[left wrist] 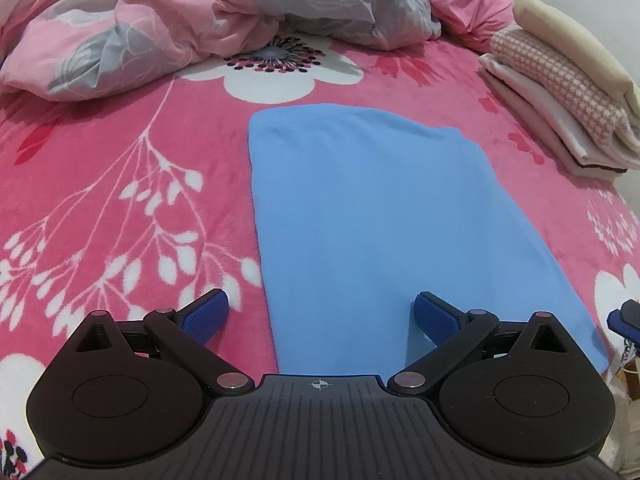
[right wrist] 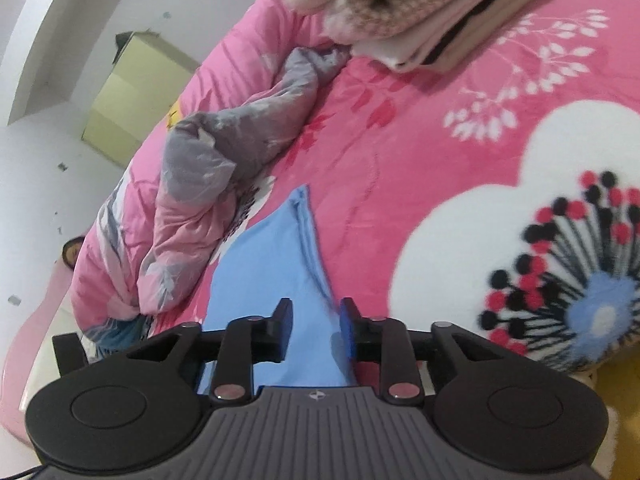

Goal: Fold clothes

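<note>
currently the blue garment [left wrist: 352, 216] lies flat as a long narrow strip on the pink floral bed [left wrist: 120, 168], probably laid out for a crosswise fold. left gripper [left wrist: 320, 312] hangs over its near end, fingers spread wide, holding nothing. right gripper [right wrist: 314, 330] is partly open, cloth between the fingers but not pinched. a folded stack [left wrist: 560, 92] sits well apart, likely finished items kept clear.
</note>
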`<state>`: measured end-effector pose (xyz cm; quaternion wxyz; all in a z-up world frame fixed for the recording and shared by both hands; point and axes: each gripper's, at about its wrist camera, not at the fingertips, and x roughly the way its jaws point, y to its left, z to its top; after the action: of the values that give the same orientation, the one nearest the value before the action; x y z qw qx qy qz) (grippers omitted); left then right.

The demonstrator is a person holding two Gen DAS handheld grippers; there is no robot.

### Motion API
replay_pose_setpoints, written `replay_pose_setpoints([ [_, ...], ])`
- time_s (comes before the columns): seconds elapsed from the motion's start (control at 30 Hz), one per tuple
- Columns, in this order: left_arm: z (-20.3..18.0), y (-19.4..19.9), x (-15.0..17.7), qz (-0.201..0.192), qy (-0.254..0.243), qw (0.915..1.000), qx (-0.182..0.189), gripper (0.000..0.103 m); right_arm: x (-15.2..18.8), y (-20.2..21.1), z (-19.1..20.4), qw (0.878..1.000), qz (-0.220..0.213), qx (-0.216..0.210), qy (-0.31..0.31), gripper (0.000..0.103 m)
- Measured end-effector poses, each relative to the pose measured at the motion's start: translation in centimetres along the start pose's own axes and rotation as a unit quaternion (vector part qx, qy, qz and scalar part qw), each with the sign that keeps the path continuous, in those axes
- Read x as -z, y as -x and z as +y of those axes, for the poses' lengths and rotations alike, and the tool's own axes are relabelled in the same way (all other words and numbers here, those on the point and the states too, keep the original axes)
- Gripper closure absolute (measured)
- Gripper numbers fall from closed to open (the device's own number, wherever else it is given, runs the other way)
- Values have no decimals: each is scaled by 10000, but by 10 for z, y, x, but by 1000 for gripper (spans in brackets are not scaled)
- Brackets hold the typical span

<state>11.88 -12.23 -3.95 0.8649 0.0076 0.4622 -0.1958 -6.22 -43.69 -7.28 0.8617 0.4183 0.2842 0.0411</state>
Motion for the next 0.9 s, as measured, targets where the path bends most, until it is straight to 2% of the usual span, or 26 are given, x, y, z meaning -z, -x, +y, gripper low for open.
replay_pose_setpoints([
  [0.33, 2, -5, -1, 30, -22, 10000, 21, 1, -2, -9, 11, 9999, 65, -2, 96, 64],
  [0.9, 2, -6, 3, -13, -33, 10000, 4, 0, 2, -17, 14, 9998, 199, 14, 90, 62],
])
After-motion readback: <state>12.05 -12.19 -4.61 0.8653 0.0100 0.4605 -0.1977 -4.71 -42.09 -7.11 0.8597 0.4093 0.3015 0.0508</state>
